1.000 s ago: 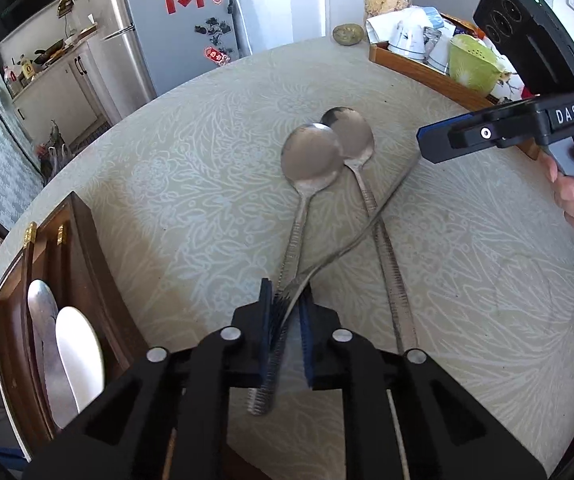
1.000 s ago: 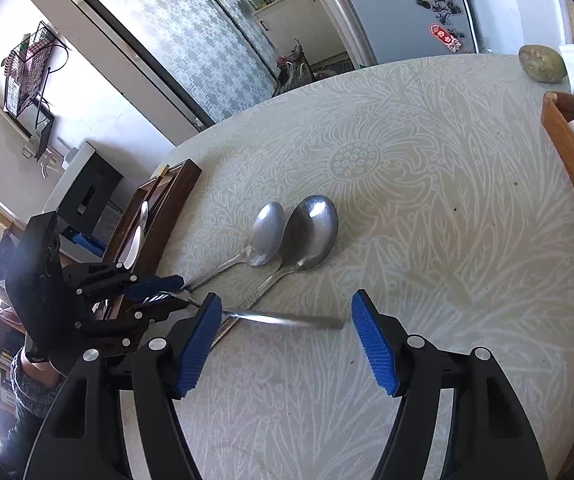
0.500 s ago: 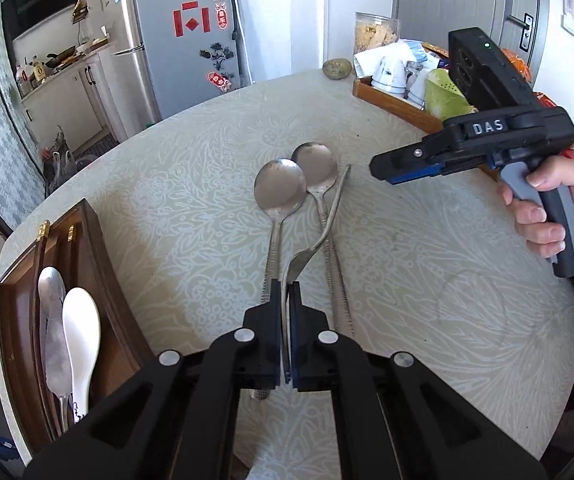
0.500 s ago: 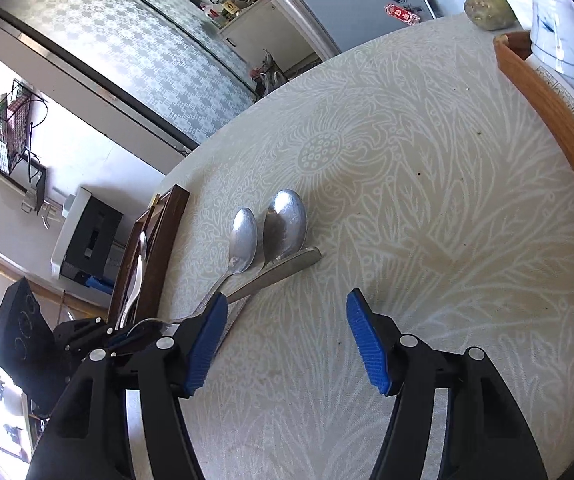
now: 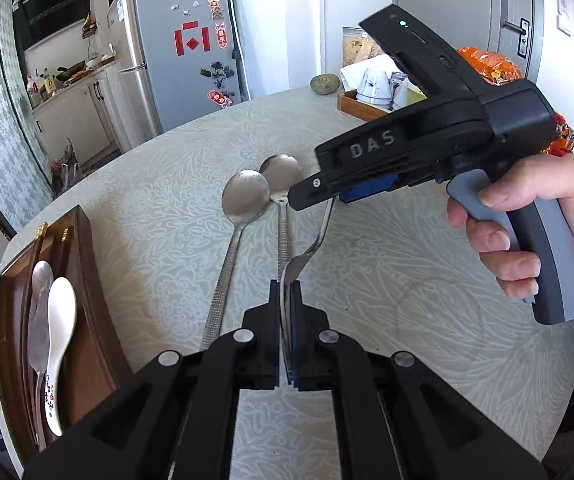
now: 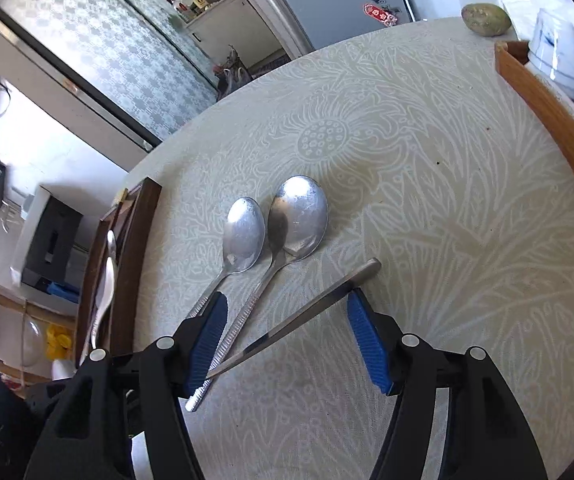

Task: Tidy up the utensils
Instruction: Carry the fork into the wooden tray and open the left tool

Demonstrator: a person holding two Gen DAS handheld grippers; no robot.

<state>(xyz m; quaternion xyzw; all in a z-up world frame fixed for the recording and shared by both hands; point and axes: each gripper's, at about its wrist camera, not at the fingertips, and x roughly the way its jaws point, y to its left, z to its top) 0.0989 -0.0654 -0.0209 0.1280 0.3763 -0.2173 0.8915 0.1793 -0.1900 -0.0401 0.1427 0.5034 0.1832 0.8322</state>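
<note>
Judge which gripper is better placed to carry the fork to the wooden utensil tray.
Left. The left gripper is shut on the fork at its tine end, and the utensil tray lies on its side. The right gripper is open, merely straddling the handle.

Two spoons (image 6: 275,232) lie side by side on the table (image 6: 447,200), right of the tray (image 6: 127,248).

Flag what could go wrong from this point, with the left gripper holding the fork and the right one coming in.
1. The left gripper pinches the fork only at its tine end, so the long handle could swing or slip out.
2. The right gripper is open around the fork's handle; closing off-line could twist the fork out of the left grip.
3. The two spoons lie just beneath, so a dropped fork could knock them out of line.
</note>
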